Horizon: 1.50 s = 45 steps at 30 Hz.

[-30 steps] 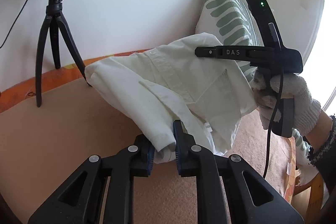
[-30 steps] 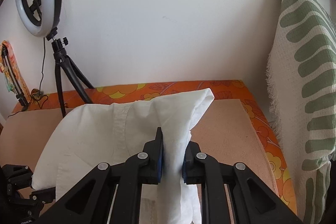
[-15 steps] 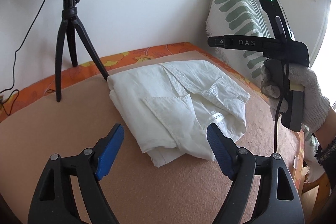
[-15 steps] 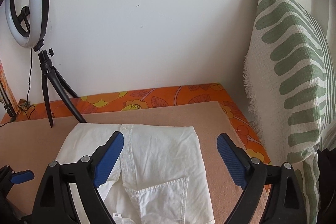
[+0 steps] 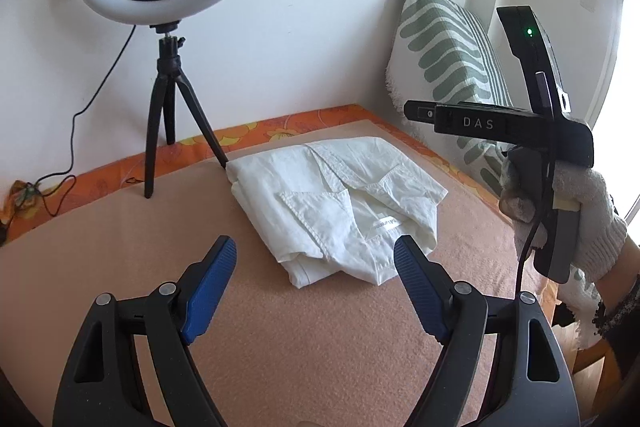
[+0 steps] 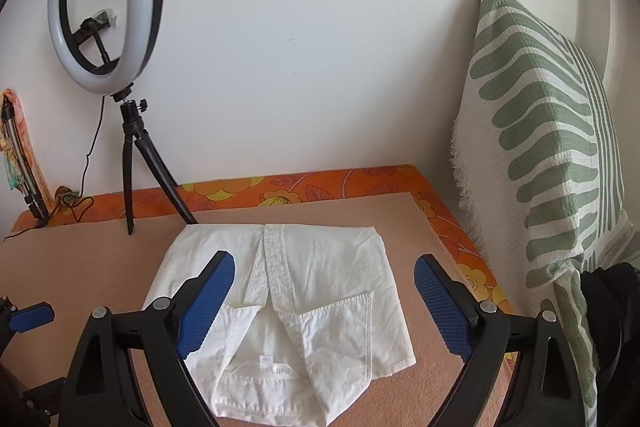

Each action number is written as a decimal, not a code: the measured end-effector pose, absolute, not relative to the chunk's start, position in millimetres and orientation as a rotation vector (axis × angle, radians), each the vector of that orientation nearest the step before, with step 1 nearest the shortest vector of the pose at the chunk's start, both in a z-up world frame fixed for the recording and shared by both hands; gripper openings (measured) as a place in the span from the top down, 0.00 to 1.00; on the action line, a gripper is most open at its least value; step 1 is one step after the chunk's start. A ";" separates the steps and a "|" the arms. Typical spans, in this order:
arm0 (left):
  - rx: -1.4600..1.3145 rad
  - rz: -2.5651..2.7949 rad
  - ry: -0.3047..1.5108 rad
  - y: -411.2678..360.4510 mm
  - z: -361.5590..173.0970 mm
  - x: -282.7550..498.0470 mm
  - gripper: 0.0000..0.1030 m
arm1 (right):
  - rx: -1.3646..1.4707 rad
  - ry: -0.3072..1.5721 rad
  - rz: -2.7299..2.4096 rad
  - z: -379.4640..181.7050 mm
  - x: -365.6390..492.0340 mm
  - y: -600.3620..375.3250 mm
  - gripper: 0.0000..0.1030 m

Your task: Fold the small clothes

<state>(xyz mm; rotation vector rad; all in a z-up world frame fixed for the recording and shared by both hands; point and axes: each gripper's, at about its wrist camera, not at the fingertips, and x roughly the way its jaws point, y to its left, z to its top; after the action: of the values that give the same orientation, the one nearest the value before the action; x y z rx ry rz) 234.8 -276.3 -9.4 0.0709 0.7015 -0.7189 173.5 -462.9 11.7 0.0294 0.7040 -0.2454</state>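
So the white shirt (image 6: 288,303) is lying folded flat on a peach-coloured blanket (image 5: 280,347) that covers most of the bed or bench, sitting toward the back of it, with its far corner just at one foot of the tripod. An orange floral cover (image 6: 320,183) peeks out around the blanket's far and right edges. Behind that it's just a plain white wall, with a ring light (image 6: 104,3) on a little black tripod (image 6: 136,163) standing at the back left and a cable trailing down from it. A big green-and-white patterned cushion (image 6: 560,155) leans upright in the right corner against the wall. The left gripper (image 5: 314,259) hangs above the near edge of the shirt with its blue pads spread wide, nothing between them and nothing touched. Same deal with the right gripper (image 6: 324,281): fingers wide apart above the shirt, not pinching any cloth. From the left camera you can see the person's gloved hand (image 5: 568,203) wrapped around the right gripper's handle, off to the right of the shirt. Bright daylight comes in from the far right side.
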 end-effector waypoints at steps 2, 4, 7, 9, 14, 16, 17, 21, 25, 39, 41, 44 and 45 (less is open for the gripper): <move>0.089 -0.716 0.677 -270.8 -0.4 224.6 0.21 | 0.032 0.690 -0.242 19.0 159.7 -453.4 0.09; 0.092 -0.714 0.657 -262.8 9.0 213.3 0.21 | 0.055 0.677 -0.234 25.8 145.9 -445.4 0.06; 0.079 -0.714 0.643 -250.5 21.0 196.9 0.21 | 0.068 0.655 -0.235 35.6 124.9 -430.2 0.01; 0.069 -0.712 0.632 -242.1 28.0 185.2 0.21 | 0.063 0.652 -0.231 39.7 112.8 -419.1 0.01; 0.067 -0.708 0.595 -219.5 38.8 152.4 0.21 | 0.054 0.643 -0.236 43.3 79.7 -389.9 0.00; 0.064 -0.706 0.586 -208.6 40.9 140.3 0.20 | 0.058 0.640 -0.245 41.5 65.4 -378.0 0.00; 0.065 -0.710 0.583 -203.2 41.2 135.1 0.20 | 0.055 0.639 -0.254 40.0 58.3 -372.2 0.00; 0.080 -0.718 0.577 -184.5 39.5 115.9 0.20 | 0.042 0.648 -0.279 32.7 34.5 -349.3 0.00; 0.099 -0.715 0.572 -167.1 32.7 98.4 0.19 | 0.074 0.670 -0.276 23.1 17.5 -335.3 0.00; 0.098 -0.653 0.566 -141.8 18.8 79.4 0.05 | 0.112 0.622 -0.306 6.1 -1.7 -318.7 0.00; 0.102 -0.645 0.557 -139.6 18.5 77.2 0.05 | 0.116 0.622 -0.297 5.8 -1.5 -316.6 0.00; 0.109 -0.644 0.565 -138.4 18.8 76.0 0.04 | 0.083 0.607 -0.308 7.3 -2.5 -311.8 0.00; 0.113 -0.644 0.569 -138.3 18.8 75.5 0.04 | 0.080 0.603 -0.308 8.2 -2.9 -310.9 0.00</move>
<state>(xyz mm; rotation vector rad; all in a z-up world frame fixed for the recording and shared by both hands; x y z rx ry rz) 75.5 -138.3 18.8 0.1128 0.5689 -0.6442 -2.9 -310.9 8.2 0.0798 0.6027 -0.3082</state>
